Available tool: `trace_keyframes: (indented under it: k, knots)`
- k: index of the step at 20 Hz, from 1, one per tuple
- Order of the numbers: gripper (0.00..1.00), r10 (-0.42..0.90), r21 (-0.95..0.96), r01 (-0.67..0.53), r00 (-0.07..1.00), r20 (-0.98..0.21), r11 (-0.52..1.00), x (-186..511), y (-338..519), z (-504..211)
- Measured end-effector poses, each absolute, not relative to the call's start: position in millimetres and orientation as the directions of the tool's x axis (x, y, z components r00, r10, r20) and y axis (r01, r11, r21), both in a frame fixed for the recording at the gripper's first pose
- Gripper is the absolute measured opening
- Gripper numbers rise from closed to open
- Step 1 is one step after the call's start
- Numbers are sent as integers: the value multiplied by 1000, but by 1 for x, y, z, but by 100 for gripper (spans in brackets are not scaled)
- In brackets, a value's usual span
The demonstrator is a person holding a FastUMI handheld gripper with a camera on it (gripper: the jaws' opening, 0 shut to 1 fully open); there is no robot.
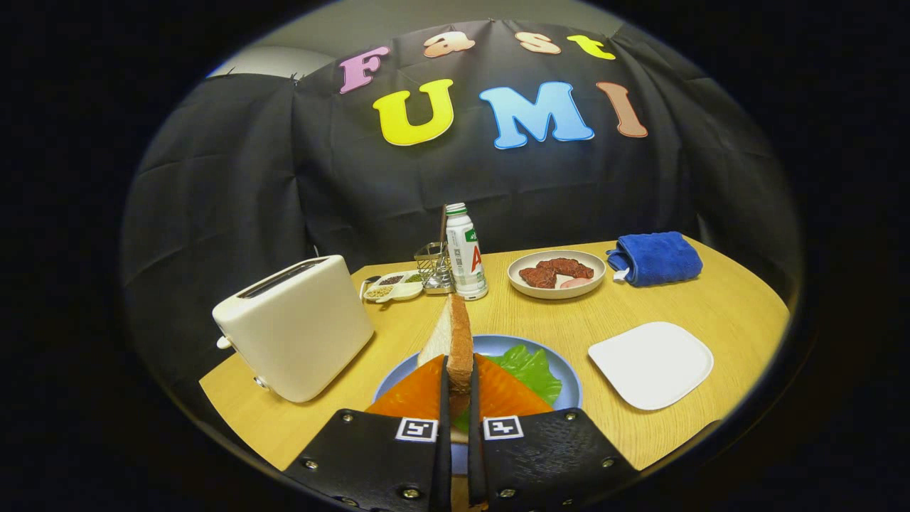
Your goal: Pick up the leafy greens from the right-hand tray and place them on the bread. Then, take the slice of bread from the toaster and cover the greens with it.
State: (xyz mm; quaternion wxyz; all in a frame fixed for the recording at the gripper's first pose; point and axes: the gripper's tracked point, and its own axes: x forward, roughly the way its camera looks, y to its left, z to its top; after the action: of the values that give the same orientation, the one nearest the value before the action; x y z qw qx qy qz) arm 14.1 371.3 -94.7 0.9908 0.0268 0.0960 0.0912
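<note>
Fingers (pixel 458 398): nearly closed, both pressing on the bread slice (pixel 453 341), which we see standing on edge between them, its long axis running away from us.
Bread slice: held just above the blue plate (pixel 565 380), crust edge towards the right.
Blue plate: directly under the fingers; orange pieces (pixel 505 395) lie on it, with the leafy greens (pixel 533 370) on its right half.
Key relation: we judge the greens sit below and slightly right of the slice, so it must tip flat and come down to cover them.
White tray (pixel 650 364): right of the plate, on the table (pixel 711 306).
Toaster (pixel 295 327): left of the plate.
Far side: bottle (pixel 466 252), dish of meat (pixel 556 274), blue cloth (pixel 657 257).
</note>
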Motion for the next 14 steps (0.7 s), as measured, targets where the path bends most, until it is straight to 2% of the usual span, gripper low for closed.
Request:
trace_keyframes:
  k: [3,4,8,10,11,12,14]
  knots:
    - [9,161,24,-160,966,-201,987,17,359,-103]
    - [14,161,16,-161,966,-204,987,16,357,-103]
    - [18,153,1,-156,964,-217,988,19,349,-109]
    - [26,146,-13,-153,962,-230,988,20,345,-112]
    - [26,123,-34,-134,965,-232,990,24,338,-114]
    - [42,110,-59,-128,965,-239,990,25,333,-117]
    - [43,114,-56,-132,960,-255,990,24,332,-124]
